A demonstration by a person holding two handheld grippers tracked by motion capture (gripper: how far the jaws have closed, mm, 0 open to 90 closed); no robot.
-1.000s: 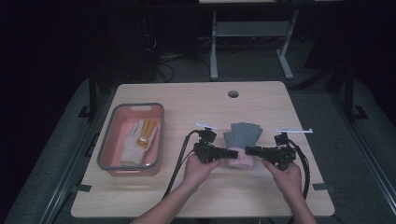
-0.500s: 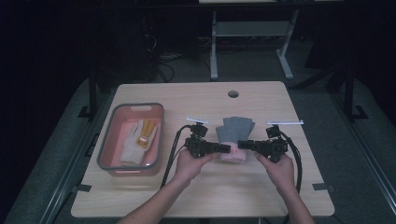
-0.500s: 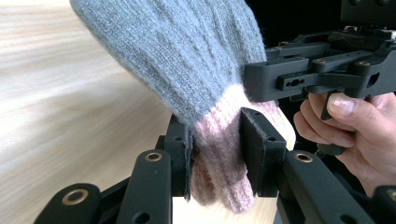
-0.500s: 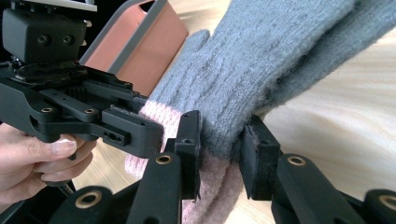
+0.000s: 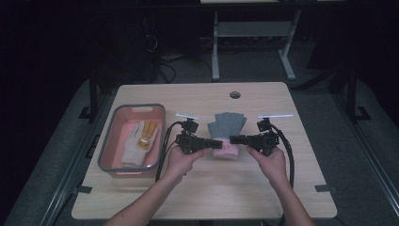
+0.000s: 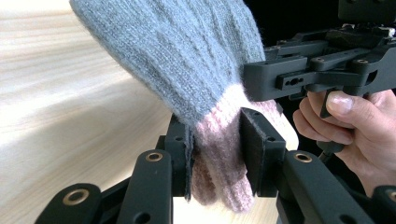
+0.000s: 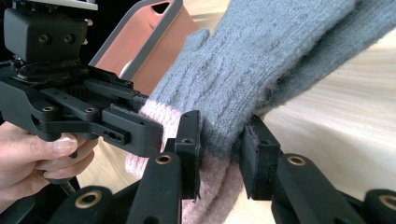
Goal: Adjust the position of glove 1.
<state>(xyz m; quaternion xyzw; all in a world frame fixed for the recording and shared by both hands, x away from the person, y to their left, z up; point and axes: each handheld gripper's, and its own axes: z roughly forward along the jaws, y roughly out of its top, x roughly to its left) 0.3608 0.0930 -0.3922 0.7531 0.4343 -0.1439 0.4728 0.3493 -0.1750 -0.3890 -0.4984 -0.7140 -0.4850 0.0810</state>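
Both grippers, left (image 5: 215, 142) and right (image 5: 235, 139), clamp the glove's (image 5: 227, 125) pink cuff between their fingers. The bin (image 5: 107, 155) holds other gloves (image 5: 139, 139).

Matte black bodies are being shown on left claw (image 5: 215, 142) and right claw (image 5: 235, 139), studded with brass-ringed pivots; black cables are being trailed. No sleeves are being worn.

Dim, dark-edged high view; bright, sharp claw close-ups with washed-out, glaring tabletop (image 6: 56, 107).
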